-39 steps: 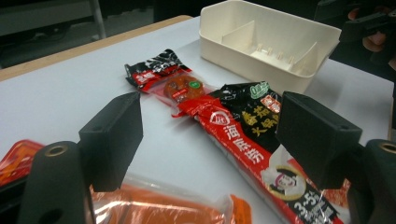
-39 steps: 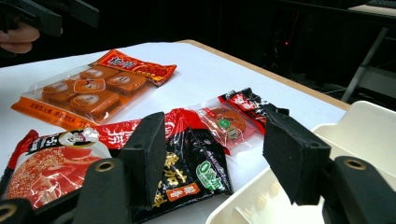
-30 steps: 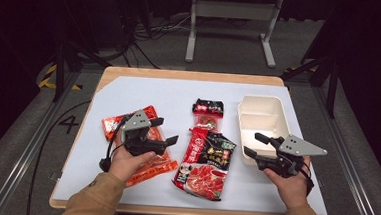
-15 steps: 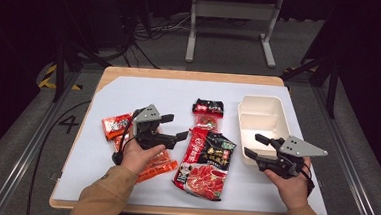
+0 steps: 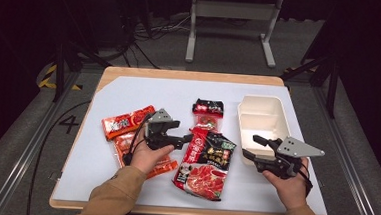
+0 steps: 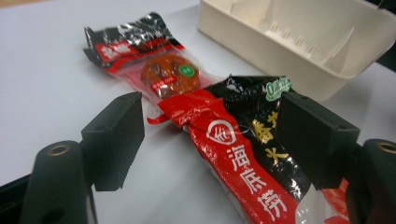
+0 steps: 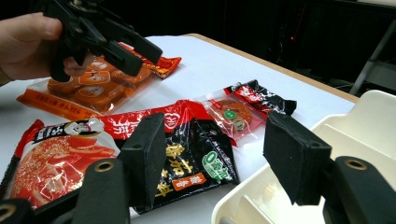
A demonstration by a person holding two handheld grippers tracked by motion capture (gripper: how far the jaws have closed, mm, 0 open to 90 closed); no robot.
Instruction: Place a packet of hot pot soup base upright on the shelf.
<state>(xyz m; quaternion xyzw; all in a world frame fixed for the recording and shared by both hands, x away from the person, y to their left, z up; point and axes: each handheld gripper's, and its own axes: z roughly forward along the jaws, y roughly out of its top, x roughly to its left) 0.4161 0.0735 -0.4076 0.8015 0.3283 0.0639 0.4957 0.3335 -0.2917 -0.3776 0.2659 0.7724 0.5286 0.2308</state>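
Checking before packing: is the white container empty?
Empty as far as visible. The white container shows bare dividers inside in the left gripper view; all the snack packets lie outside on the table.

We note a wooden table (image 5: 190, 76) under a pale sheet (image 5: 144, 92) that covers nearly all of its top; a strip of bare wood shows along the far edge and at the far-left corner. On the sheet, left of centre, lie two orange packets: one (image 5: 125, 122) farther off, the other (image 5: 160, 165) nearer, and they overlap. At centre lies a large red-and-black packet (image 5: 207, 163), its far end over the near end of a small packet (image 5: 207, 113) with a black top. To the right stands a cream tray (image 5: 263, 119), close to the large packet.
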